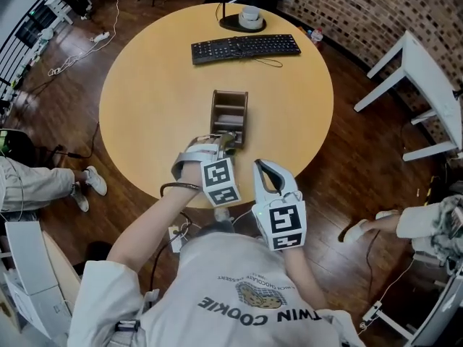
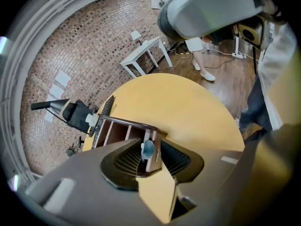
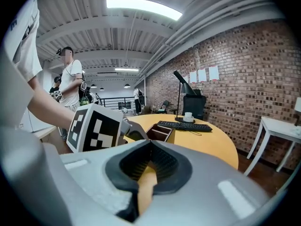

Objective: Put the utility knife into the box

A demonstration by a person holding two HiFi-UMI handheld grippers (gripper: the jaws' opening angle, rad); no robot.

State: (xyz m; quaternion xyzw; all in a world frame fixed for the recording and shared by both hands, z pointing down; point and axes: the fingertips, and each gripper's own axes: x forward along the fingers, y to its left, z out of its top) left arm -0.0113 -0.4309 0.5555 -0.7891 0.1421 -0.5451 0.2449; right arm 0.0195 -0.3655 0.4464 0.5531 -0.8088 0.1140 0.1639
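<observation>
A brown wooden box (image 1: 230,101) with several compartments stands in the middle of the round table (image 1: 152,100). My left gripper (image 1: 225,142) hovers at the box's near end (image 2: 120,127), jaws open. Between them stands the utility knife (image 2: 147,149), its pale blue end up, in the nearest compartment; neither pad visibly presses on it. In the head view only an olive bit of the knife (image 1: 228,140) shows. My right gripper (image 1: 260,165) hangs at the table's near edge, right of the left one, shut and empty. In its own view the right gripper (image 3: 150,144) points toward the box (image 3: 160,133).
A black keyboard (image 1: 246,48) and a lamp base with a white cup (image 1: 243,19) lie at the table's far side. A white side table (image 1: 427,78) stands to the right. People's legs and feet show at the left (image 1: 87,186) and right (image 1: 376,226). Cables lie on the floor.
</observation>
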